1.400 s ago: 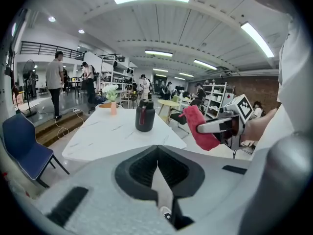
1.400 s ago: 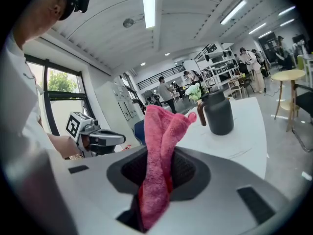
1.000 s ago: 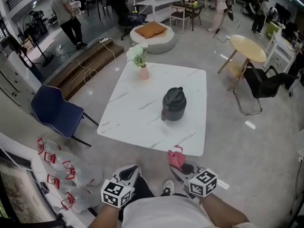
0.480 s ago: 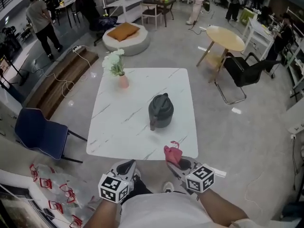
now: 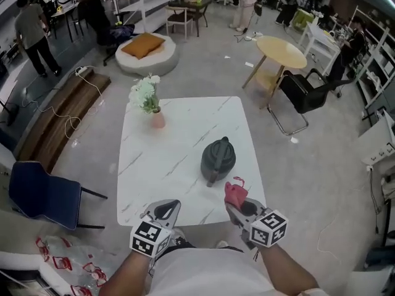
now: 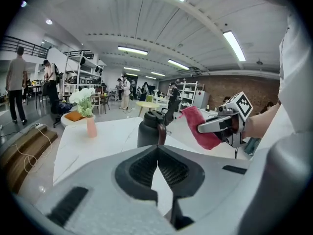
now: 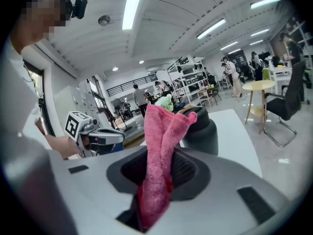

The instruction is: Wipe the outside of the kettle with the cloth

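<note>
Pink cloth [image 5: 234, 193], dark-grey kettle [image 5: 218, 159] (white, grey-veined table [image 5: 154, 171])

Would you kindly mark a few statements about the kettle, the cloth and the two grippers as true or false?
1. The right gripper is shut on the pink cloth. True.
2. The left gripper grips the kettle by its handle. False: its jaws are closed on nothing, short of the kettle.
3. The kettle stands upright on the white table. True.
4. The cloth is pressed against the kettle's side. False: a gap shows between them.
</note>
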A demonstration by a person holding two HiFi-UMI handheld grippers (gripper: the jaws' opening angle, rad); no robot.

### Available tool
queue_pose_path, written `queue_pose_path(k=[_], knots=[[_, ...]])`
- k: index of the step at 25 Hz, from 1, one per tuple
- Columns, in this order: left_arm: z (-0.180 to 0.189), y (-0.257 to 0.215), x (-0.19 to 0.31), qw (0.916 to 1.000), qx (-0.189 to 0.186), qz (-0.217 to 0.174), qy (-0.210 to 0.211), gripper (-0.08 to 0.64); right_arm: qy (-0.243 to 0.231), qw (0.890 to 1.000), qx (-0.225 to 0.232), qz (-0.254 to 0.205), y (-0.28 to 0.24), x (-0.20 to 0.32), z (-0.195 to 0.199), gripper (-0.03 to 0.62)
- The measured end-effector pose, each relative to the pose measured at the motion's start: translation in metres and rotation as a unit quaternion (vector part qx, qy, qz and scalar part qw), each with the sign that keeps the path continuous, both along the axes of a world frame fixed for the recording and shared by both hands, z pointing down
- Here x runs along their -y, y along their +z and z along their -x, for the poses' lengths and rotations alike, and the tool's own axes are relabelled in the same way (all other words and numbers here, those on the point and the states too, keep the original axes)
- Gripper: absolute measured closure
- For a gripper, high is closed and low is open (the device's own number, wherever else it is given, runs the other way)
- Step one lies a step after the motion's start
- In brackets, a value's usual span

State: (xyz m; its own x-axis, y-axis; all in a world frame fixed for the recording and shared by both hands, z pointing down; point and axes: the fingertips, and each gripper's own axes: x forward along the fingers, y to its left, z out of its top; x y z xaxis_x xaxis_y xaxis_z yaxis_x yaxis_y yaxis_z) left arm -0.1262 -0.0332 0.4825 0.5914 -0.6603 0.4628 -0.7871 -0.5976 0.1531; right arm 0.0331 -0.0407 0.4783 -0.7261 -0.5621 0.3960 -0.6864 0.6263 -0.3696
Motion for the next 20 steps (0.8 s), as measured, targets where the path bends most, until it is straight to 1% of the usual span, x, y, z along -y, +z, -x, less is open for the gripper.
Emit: queue_pose_path(k=[5,9,12,16,18,20], knots=[[0.015,0.006,0.021,0.9981,0.010,0.004,0.060,0.554,0.038,0.999,-0.018,-0.012,-0.004,0.019,0.017,0.483],[0.016,0.013,0.027,0.9937,0.011,0.009,0.112,0.550,0.048,0.997,-0.050,-0.036,-0.011,0.027,0.023,0.483],[0.013,0.010,0.037,0.9933,0.007,-0.001,0.115,0.540,0.040,0.995,-0.072,-0.052,-0.022,0.035,0.022,0.483],[0.005,0.005,0.058,0.9953,0.004,-0.022,0.094,0.537,0.032,0.991,-0.101,-0.082,-0.038,0.066,0.015,0.483],[-0.007,0.009,0.062,0.9952,0.014,-0.022,0.095,0.518,0.018,0.988,-0.118,-0.098,-0.043,0.081,0.013,0.483],[-0.025,0.017,0.064,0.9940,0.027,-0.017,0.105,0.486,-0.005,0.985,-0.134,-0.112,-0.047,0.098,0.014,0.483]])
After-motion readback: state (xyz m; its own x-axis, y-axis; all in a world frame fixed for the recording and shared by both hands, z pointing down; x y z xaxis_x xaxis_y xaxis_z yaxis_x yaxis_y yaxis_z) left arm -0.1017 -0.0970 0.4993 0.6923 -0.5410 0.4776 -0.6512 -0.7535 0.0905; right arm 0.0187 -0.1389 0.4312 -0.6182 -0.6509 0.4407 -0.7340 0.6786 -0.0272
